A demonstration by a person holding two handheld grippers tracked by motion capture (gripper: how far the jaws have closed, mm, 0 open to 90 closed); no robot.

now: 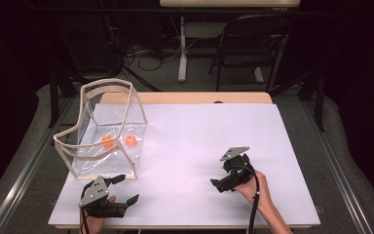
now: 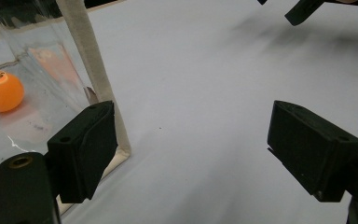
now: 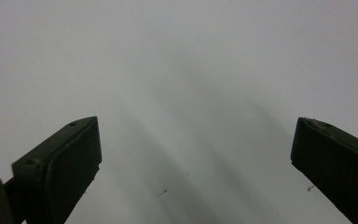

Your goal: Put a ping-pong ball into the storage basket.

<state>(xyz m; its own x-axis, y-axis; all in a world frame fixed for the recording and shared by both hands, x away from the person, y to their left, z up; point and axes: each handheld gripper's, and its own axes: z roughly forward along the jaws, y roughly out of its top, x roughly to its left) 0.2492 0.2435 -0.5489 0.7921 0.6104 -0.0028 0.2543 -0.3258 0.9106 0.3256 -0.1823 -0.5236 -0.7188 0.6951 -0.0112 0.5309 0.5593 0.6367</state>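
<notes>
Overhead forward-down view; two jaw-level close-ups

The bag just ahead of the left gripper is clear, glossy plastic film that wrinkles and throws back light, edged with a matt, cream, cloth-like trim. Inside it, the balls are smooth orange plastic with a soft sheen (one bears a dark printed mark). Under both grippers the sheet looks like matt white paper, smooth and flat. Beyond it, the table edge is pale wood. The right gripper has matt black plastic jaws with faintly textured pads; its top plate is dull grey metal.
</notes>
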